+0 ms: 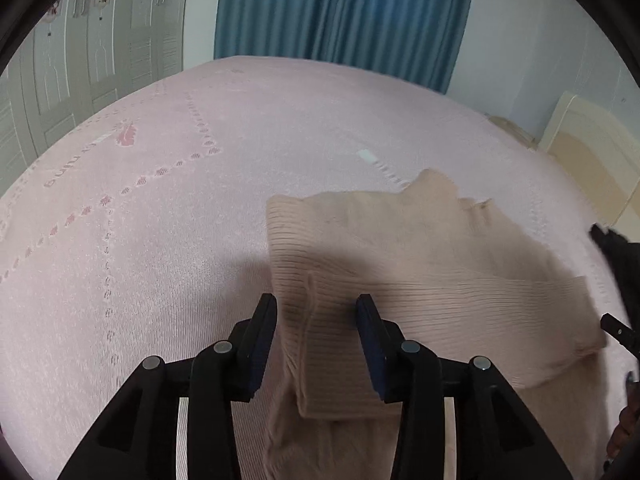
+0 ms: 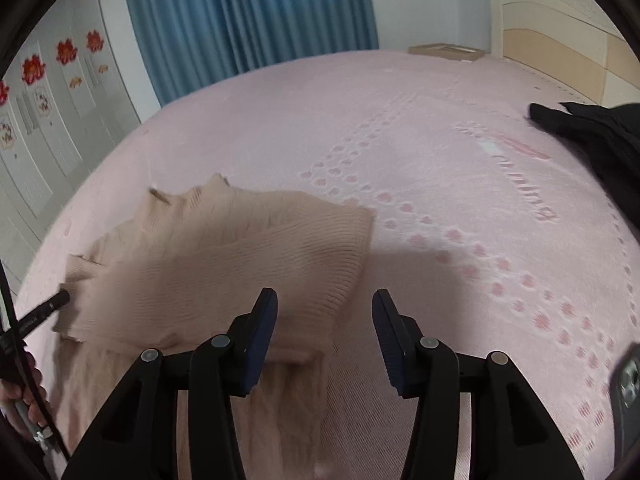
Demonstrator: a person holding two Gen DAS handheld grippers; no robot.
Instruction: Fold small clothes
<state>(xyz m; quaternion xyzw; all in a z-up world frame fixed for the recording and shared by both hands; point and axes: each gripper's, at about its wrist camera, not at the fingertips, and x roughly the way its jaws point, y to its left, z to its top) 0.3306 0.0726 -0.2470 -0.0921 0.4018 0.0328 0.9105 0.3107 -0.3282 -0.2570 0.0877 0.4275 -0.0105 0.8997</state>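
A beige ribbed knit garment (image 1: 400, 248) lies on the pink bed cover (image 1: 160, 240), with its upper part folded over a lower layer that runs toward me. My left gripper (image 1: 316, 316) stands open over the garment's left folded edge. A ridge of the knit lies between the fingers, and the pads do not squeeze it. In the right wrist view the same garment (image 2: 224, 256) fills the left half. My right gripper (image 2: 324, 312) is open at the garment's right hem, with its left finger (image 2: 264, 320) over the knit and its right finger over bare cover.
A black garment (image 2: 592, 140) lies at the far right of the bed and a phone (image 2: 628, 392) at the near right. A cream headboard (image 2: 560, 40) and a flat cardboard box (image 2: 444, 52) stand at the far end. Blue curtains (image 1: 340, 12) and wardrobe doors (image 1: 80, 60) stand behind.
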